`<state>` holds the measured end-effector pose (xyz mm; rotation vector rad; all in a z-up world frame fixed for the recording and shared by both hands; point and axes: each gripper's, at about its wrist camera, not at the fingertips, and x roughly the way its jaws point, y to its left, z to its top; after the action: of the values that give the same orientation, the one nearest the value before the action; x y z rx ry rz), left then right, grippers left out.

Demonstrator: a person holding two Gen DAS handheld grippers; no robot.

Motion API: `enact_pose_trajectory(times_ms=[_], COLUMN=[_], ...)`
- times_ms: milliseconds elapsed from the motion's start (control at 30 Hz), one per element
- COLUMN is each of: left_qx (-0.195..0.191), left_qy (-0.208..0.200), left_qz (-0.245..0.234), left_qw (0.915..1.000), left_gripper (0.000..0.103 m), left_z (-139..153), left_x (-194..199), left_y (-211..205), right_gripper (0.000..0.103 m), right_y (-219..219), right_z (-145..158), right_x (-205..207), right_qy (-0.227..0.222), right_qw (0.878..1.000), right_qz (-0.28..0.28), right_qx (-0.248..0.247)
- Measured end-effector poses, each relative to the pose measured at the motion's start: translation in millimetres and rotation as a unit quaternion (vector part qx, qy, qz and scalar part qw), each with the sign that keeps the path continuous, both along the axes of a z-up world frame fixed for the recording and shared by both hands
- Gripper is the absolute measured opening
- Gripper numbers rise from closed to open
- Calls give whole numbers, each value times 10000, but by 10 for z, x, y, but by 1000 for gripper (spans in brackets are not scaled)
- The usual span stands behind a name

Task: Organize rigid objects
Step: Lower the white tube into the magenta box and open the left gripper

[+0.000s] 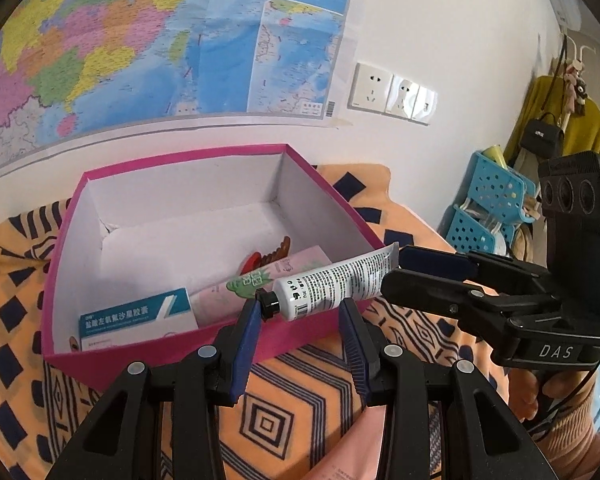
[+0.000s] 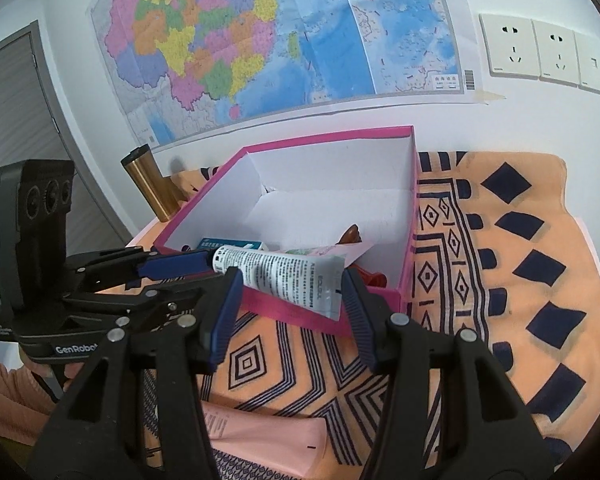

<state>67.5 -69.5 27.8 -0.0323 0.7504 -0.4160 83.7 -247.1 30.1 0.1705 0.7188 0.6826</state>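
Note:
A white tube (image 1: 332,280) with a black cap hangs level over the near corner of a pink box (image 1: 188,158) with white inside walls. My left gripper (image 1: 300,306) has the cap end between its fingertips: one pad touches the cap and the other meets the tube's underside. My right gripper (image 2: 290,280) straddles the crimped end of the tube (image 2: 284,276), and its right pad lies against the crimp. Both are shut on the tube. Inside the box lie a blue-and-white carton (image 1: 136,316), a pink packet (image 1: 284,268) and a brown clip (image 1: 278,252).
An orange patterned cloth (image 2: 520,280) covers the table under the box (image 2: 292,312). A gold flask (image 2: 148,184) stands behind the box's left corner. A flat pink pack (image 2: 268,432) lies near the front edge. Blue baskets (image 1: 492,200) stand off to the right.

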Motion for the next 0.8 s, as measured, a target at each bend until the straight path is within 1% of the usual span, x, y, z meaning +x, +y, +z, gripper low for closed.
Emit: enact_pose_trajectory(times_ms=[433,800], left_qx=[-45,-9], left_qy=[34,87], left_qz=[77,134], left_qw=[10000,9999], left_gripper=[40,40], left_z=[-22,-64], left_x=[167,287], left_y=[9,0], right_gripper=[54,54], right_y=[8,19], right_z=[-18,-57], right_x=[172,307], right_qy=[24,70], right_qw=[10000,10000], right_qz=[-29,-54], right_qx=[-10,-30])
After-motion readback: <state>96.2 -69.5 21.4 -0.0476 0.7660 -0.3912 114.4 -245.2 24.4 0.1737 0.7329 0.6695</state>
